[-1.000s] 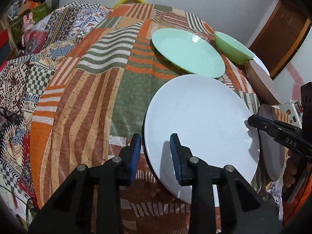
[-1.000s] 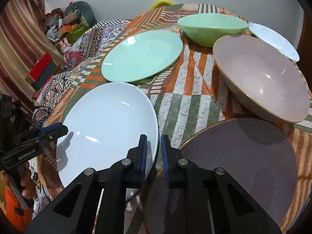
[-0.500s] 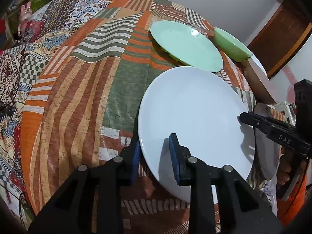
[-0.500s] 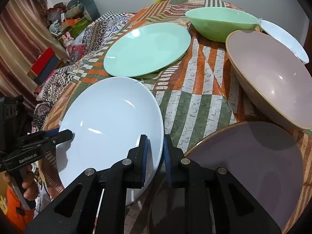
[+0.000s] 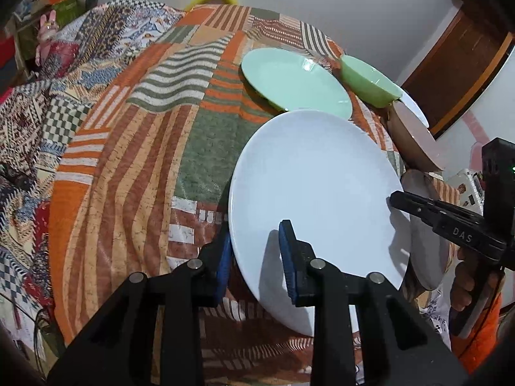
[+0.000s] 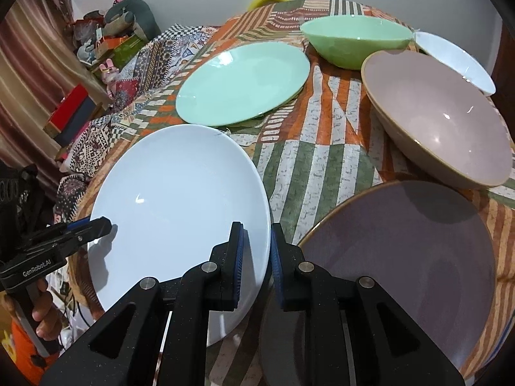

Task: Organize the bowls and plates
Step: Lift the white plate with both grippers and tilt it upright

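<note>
White plate (image 5: 315,186), near desk (image 5: 135,148) edge: you are gripping its opposite rims with left tongs (image 5: 254,254) and right tongs (image 6: 256,251), sharing its weight to carry it level.

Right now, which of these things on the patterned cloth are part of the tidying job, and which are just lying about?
Part of the job:
- white plate, gripped at opposite rims by both hand-held grippers
- green plate
- green bowl
- mauve bowl
- mauve plate
- small white dish

Just lying about:
- pink rabbit toy
- red box
- grey stuffed toy
</note>
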Tool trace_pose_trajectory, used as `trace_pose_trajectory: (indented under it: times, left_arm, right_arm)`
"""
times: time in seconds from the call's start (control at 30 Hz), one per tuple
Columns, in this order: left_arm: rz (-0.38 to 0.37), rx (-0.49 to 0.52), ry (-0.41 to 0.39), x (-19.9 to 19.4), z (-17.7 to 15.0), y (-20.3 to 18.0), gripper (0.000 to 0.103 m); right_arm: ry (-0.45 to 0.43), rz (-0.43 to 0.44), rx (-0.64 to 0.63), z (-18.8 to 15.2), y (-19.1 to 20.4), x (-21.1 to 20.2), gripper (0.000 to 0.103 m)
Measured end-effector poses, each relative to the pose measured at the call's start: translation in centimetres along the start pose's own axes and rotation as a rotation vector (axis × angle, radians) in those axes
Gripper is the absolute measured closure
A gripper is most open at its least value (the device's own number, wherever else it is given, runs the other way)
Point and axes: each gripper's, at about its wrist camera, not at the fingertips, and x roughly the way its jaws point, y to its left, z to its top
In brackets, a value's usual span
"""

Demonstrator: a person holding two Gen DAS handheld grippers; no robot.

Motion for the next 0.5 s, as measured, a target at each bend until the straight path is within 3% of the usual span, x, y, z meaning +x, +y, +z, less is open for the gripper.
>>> trace_pose_trajectory:
  times: [0.5]
  left_arm:
    - [-0.015, 0.063, -0.095, -4.7, 0.6, -4.7, 0.075]
  right_arm:
    - [-0.116, 0.004, 0.023, -1.3, -0.6, -5.2, 0.086]
